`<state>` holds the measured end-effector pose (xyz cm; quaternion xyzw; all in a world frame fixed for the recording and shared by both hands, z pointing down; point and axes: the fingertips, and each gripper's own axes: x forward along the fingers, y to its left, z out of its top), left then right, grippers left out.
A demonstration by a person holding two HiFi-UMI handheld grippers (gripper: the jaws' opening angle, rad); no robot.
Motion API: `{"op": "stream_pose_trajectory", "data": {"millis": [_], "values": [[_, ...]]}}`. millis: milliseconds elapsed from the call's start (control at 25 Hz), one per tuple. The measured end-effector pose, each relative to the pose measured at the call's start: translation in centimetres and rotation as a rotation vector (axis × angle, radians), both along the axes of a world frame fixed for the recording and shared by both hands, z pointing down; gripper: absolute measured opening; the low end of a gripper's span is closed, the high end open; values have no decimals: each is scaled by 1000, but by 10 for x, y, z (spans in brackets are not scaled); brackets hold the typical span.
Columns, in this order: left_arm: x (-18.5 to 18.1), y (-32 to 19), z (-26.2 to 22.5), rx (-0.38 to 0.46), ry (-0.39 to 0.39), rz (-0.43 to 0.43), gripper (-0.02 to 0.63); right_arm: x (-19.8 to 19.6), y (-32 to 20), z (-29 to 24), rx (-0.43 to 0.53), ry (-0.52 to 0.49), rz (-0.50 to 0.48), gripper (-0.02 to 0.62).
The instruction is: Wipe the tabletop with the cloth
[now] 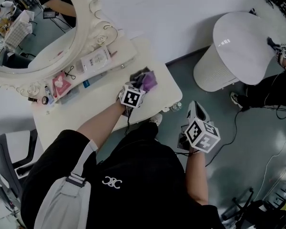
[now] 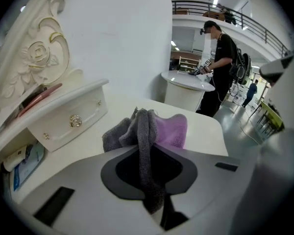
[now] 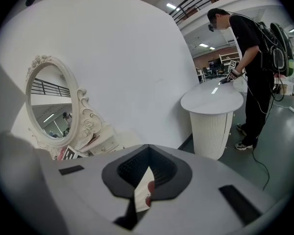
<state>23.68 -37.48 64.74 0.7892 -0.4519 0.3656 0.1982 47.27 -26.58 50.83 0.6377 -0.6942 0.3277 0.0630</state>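
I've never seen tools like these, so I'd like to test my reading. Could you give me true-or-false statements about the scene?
1. The left gripper's jaws are shut on a cloth. True.
2. The cloth is plain white. False: it is grey and purple.
3. The right gripper is over the tabletop. False: it hangs beyond the tabletop's edge, above the grey floor.
4. The right gripper's jaws are empty. False: a thin white slip with a red mark sits between them.
5. An oval mirror in an ornate white frame stands at the back of the tabletop. True.
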Motion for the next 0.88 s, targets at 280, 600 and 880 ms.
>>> {"op": "stream_pose_trajectory", "data": {"millis": [280, 600, 880], "values": [[50, 40, 2, 5, -10, 145, 49, -3, 14, 1, -3, 8, 8, 5], [80, 2, 4, 16, -37, 134, 49, 25, 13, -13, 11, 25, 84, 5], [68, -67, 1, 61, -135, -149, 49, 47, 14, -16, -2, 49, 127, 5]]}}
